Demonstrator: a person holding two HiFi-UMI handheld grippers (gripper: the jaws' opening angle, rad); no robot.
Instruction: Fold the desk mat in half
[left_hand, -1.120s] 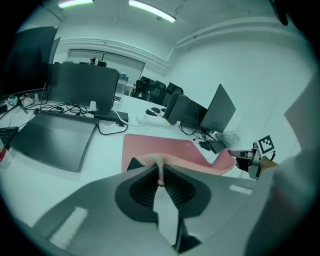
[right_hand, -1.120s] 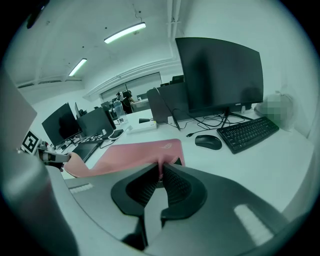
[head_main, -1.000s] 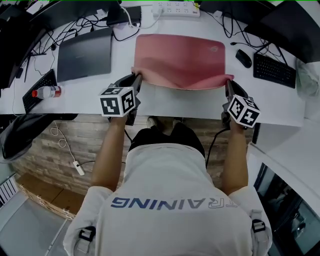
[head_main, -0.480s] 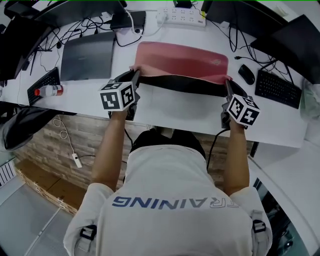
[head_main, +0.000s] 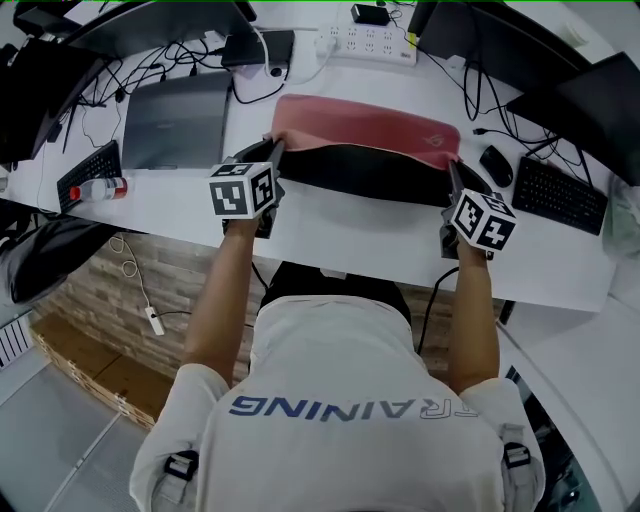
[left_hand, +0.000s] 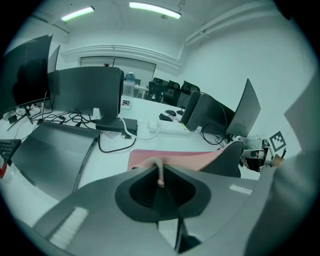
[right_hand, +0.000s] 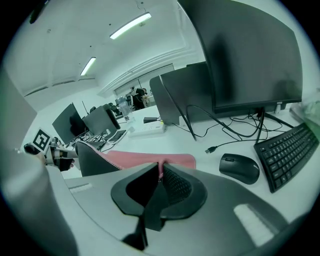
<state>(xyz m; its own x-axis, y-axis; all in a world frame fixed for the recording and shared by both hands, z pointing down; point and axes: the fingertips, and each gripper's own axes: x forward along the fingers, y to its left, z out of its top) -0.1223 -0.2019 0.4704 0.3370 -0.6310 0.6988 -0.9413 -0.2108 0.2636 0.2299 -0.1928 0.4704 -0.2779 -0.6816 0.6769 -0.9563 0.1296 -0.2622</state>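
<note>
Over the last second the person has carried the near edge of the desk mat (head_main: 372, 122) away from the front edge of the desk (head_main: 380, 240). A moment ago that lifted edge hung low with the pink face sagging toward them. Now it has rolled over, so the black underside (head_main: 370, 176) faces them and only a band of pink shows along the back. The left gripper (head_main: 272, 150) is clenched on the mat's near-left corner, a thin pink lip pinched between its jaws. The right gripper (head_main: 455, 172) is clamped the same way on the near-right corner. Both now sit farther in over the desk than before. The mat lies mid-desk, between the laptop (head_main: 178, 120) on its left and the mouse (head_main: 495, 165) on its right, its far edge flat on the desk toward the power strip (head_main: 375, 42). I'd judge the fold about halfway through, since the carried edge has yet to be laid down on the far edge. The two corners look level, which should help the edges line up.
</note>
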